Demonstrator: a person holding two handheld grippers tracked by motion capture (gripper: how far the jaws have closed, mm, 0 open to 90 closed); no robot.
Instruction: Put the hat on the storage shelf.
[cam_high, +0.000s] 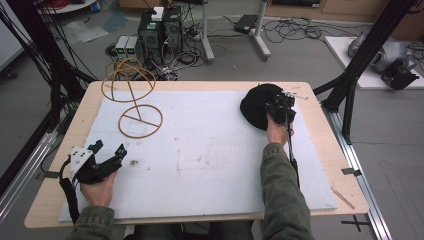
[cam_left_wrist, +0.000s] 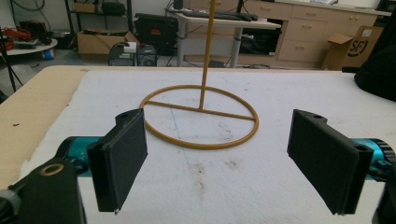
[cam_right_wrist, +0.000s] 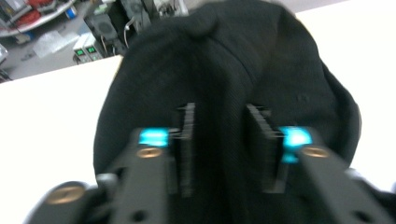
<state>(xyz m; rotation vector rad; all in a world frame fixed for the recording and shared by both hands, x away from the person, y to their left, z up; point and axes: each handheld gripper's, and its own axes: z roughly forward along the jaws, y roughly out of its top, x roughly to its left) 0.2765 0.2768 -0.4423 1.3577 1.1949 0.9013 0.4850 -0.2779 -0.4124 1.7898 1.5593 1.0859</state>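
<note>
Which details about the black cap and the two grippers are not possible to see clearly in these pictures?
- Black cap: right gripper view is blurred; whether the right gripper pinches the fabric is unclear.
- Cap's near edge: high view, hidden by the right gripper.
- Wire stand: left gripper view, its top is cut off by the upper edge.
- Left gripper: high view, jaw tips too small.

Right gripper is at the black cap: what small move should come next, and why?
Probably close the right gripper on the black cap: its jaws straddle a ridge of cloth with a gap each side, so nothing looks pinched yet. The left gripper waits open, facing the yellow wire stand.
</note>
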